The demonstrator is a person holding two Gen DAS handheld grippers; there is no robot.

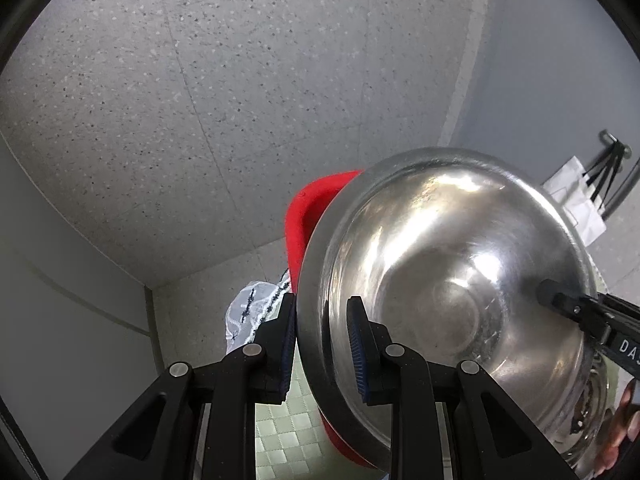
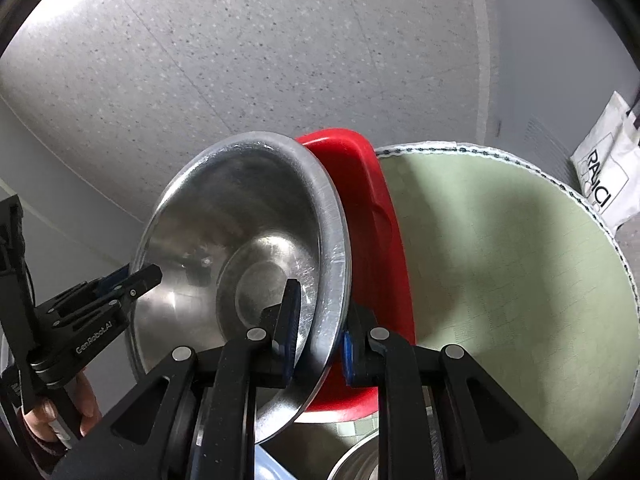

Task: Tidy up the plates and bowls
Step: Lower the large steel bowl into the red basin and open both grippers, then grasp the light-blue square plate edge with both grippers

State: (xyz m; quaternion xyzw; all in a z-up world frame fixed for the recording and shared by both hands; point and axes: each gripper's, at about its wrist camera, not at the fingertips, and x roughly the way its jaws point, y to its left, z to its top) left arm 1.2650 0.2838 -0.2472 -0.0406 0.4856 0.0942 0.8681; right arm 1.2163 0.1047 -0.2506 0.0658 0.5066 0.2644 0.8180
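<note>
A speckled grey floor (image 1: 180,100) lay below. On the right, a round table (image 2: 500,260) wore a pale green checked cloth with lace edging. Over its near left edge a shiny, round steel bowl (image 1: 440,260) hung tilted against a smooth red plastic dish (image 2: 360,208). The left tool (image 1: 322,332) and right tool (image 2: 318,320) each clamped the bowl's flat rim.

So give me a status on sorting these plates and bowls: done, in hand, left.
Done: nothing visibly finished. In hand: the left gripper and right gripper each clamp opposite rims of the steel bowl, with a red dish stacked under it, lifted over the round table. Left: setting this pair down, plus another steel bowl below.
</note>
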